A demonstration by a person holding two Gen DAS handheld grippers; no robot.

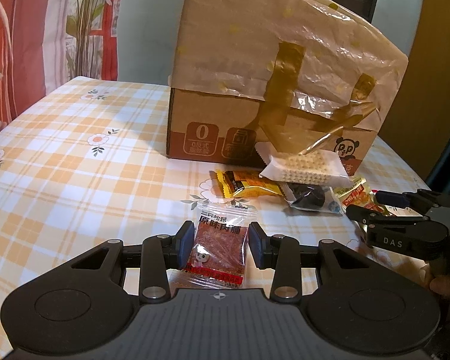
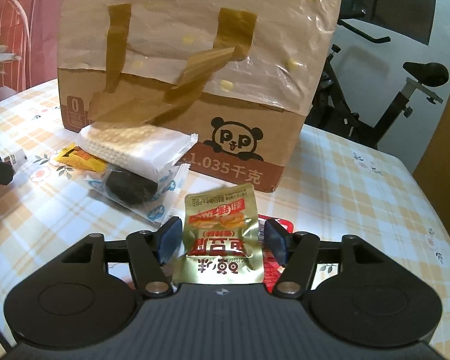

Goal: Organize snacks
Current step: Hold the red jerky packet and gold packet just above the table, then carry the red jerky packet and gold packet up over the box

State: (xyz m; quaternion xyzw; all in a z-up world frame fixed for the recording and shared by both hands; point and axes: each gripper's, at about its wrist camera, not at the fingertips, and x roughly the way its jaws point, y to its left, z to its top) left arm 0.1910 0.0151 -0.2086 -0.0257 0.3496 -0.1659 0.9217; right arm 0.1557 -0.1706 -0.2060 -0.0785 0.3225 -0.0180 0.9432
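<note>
My left gripper (image 1: 221, 244) is shut on a clear packet of red meat jerky (image 1: 220, 243), its blue pads pressing both side edges just above the checked tablecloth (image 1: 75, 156). My right gripper (image 2: 222, 240) stands open around a gold snack packet (image 2: 222, 234); a narrow gap shows at each pad. Under that packet lies a red packet (image 2: 277, 258). Seen from the left wrist, the right gripper (image 1: 364, 202) reaches in from the right over the gold packet (image 1: 355, 193).
A tall cardboard box (image 2: 195, 60) with taped plastic and a panda print stands at the back. Against its front lie a white wafer pack (image 2: 135, 147), a dark cake in clear wrap (image 2: 129, 189) and a yellow packet (image 1: 246, 186). An exercise bike (image 2: 390, 90) stands beyond the table's right edge.
</note>
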